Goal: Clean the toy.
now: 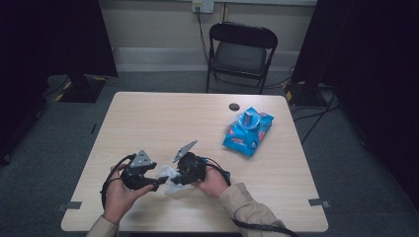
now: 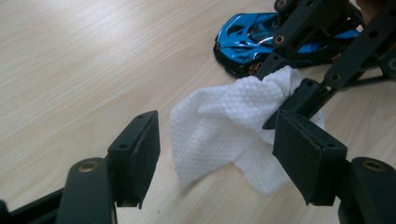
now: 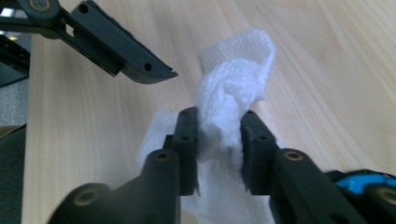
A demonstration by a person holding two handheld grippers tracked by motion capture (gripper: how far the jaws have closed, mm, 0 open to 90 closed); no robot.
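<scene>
One white wipe [image 3: 233, 93] is already out of the blue pack [image 1: 247, 131] and pinched in the right gripper [image 3: 219, 140], near the worktop's [image 1: 163, 118] front edge. The left gripper [image 2: 215, 154] waits wide open beside it. The blue toy car [image 2: 261, 39] looks not yet wiped.

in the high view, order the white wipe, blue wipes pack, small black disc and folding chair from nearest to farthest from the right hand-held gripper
1. white wipe, pinched in the right hand-held gripper.
2. blue wipes pack, on the table's right side.
3. small black disc, near the table's far edge.
4. folding chair, on the floor beyond the table.
</scene>
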